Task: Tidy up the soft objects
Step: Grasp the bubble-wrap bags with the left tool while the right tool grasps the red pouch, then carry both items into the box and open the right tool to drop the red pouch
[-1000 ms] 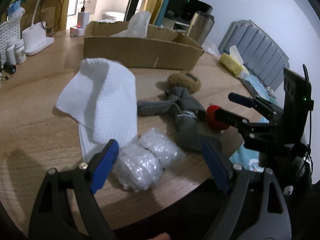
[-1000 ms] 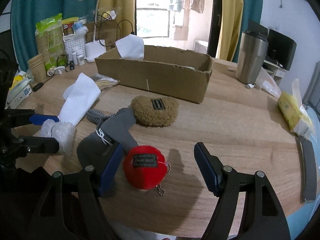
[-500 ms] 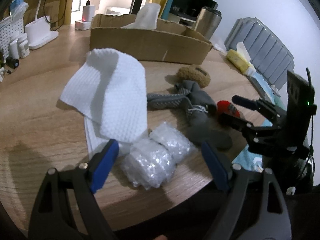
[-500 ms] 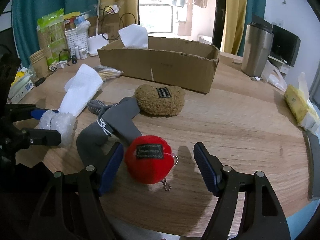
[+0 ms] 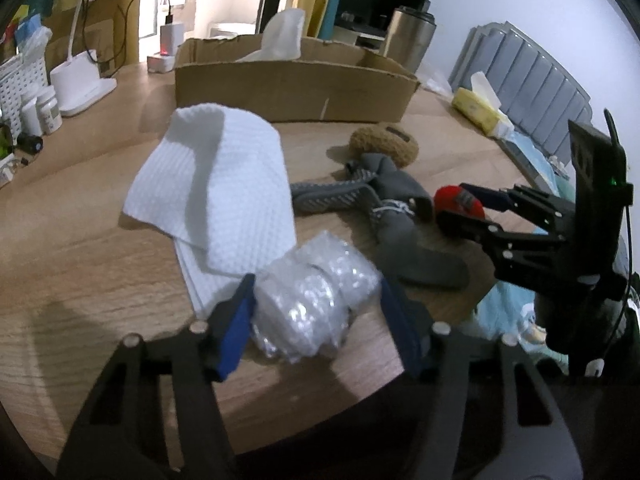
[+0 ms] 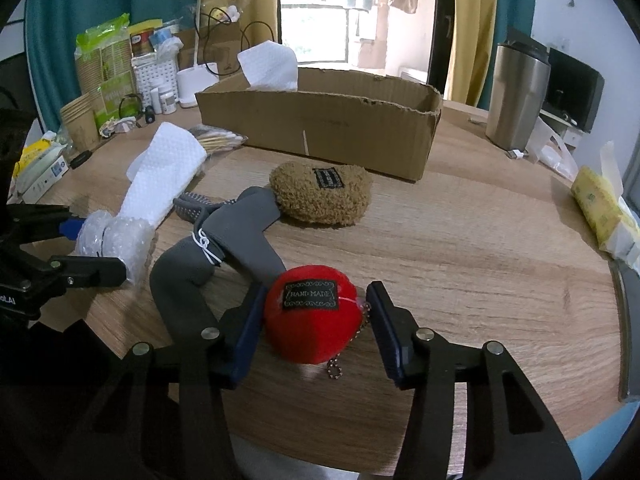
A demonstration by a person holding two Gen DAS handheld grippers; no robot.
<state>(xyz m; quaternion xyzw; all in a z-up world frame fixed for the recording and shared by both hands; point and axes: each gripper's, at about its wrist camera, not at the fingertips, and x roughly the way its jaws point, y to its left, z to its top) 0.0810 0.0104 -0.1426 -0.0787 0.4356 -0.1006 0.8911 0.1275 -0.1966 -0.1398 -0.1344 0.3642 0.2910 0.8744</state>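
Only the right wrist view shows the "HAND MADE" label on the fuzzy red ball (image 6: pixel 310 322) — right gripper (image 6: pixel 316 326), just closing, pinches it at 6 o'clock. The left gripper (image 5: pixel 316 314), closing too, squeezes crinkly bubble wrap (image 5: pixel 316 300) at table's (image 5: pixel 80 280) near edge.

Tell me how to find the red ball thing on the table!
Start at the long cardboard box. Come toward the table's near edge, past the brown fuzzy pouch. The red plush ball sits there: the only red thing, with a black "HAND MADE" label.
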